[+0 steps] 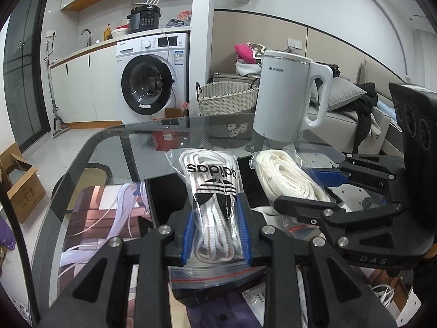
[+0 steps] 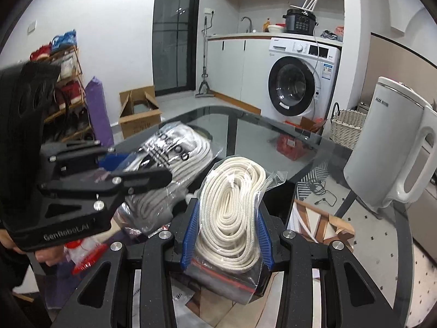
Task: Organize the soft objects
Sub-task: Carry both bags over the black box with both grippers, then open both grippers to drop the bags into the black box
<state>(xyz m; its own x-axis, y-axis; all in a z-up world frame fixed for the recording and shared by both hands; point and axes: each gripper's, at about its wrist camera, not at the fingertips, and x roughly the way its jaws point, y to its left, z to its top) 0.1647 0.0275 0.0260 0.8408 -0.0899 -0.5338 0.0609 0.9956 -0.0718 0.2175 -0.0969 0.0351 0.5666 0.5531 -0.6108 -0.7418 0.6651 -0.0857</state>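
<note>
- The left tool [image 1: 215, 229] is seen closed onto a clear zip bag of white laces [image 1: 211, 205] printed with a black trefoil logo; the blue pads [image 1: 189, 232] press the bag from both sides near its lower half, just above the red zip strip.
- The right tool [image 2: 226, 232] is likewise clamped on a second zip bag holding a coil of cream rope [image 2: 232, 205], gripped at mid-coil.
- Both bags are held side by side, close but apparently not touching, above the glass counter [image 1: 114, 147]. Whether either bag rests on the black tray-like surface [image 1: 164, 194] beneath cannot be told.
- Grip across the bundled middle is judged deliberate: the soft contents bulk out there, so the slippery film is less likely to slide out.
- A white kettle [image 1: 289, 95] stands on the counter beyond the bags, well clear of both tools.
- A printed mat [image 1: 109, 213] lies under the dark surface, to the left.
- Judged step: both soft items lifted or positioned together for sorting; no destination is identifiable.
</note>
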